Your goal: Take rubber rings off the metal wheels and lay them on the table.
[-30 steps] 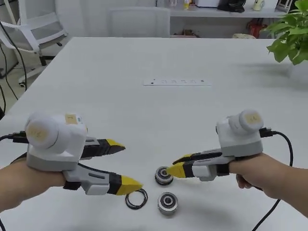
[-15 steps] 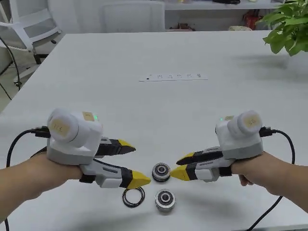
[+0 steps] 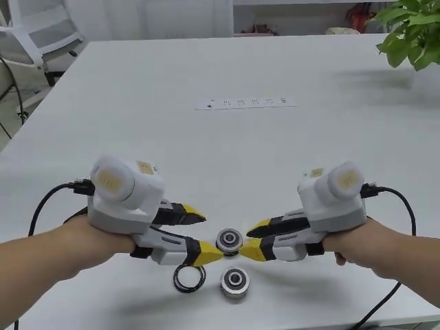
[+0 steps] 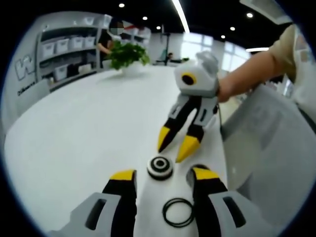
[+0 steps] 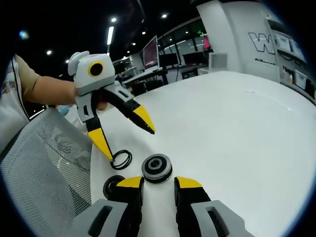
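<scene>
Now closer around the wheel (image 3: 228,240): left gripper (image 3: 210,235), right gripper (image 3: 245,238).

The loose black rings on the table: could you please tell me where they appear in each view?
Head view: rings low, left of centre.
Left gripper view: rings at the bottom, between its own jaws.
Right gripper view: rings left of centre, by the left gripper's lower jaw.
Shared landmark: the wheel between both pairs of jaws.
</scene>
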The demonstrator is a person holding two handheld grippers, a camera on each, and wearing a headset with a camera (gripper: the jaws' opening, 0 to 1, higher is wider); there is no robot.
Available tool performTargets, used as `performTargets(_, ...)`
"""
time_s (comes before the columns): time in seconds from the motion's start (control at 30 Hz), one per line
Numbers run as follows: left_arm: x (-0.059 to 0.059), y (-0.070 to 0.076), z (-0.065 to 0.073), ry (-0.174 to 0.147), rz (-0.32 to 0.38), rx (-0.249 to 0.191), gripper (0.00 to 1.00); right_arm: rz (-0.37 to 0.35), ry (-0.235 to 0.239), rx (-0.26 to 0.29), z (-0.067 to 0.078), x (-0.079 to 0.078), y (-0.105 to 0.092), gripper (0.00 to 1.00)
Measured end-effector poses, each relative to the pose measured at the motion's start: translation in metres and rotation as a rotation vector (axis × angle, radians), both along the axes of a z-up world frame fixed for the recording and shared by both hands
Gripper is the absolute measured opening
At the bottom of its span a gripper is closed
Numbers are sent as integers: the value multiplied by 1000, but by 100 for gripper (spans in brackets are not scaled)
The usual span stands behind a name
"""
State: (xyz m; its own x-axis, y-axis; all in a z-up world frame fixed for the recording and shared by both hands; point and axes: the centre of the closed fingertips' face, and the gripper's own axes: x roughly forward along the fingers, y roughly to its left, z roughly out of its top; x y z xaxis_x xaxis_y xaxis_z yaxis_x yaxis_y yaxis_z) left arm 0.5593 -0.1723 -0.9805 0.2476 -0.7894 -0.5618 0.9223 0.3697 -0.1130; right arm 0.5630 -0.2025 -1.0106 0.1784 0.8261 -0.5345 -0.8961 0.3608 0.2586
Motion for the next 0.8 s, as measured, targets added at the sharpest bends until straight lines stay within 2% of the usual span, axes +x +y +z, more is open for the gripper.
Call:
performTargets(0.43,3,-14,-11,16,-7,2,34,21,-32,-19,-5,-1,3,18)
performTargets(0.8,7,-24,-17,7,-2,15,24,33,-54,-34,-8,-2,2,13)
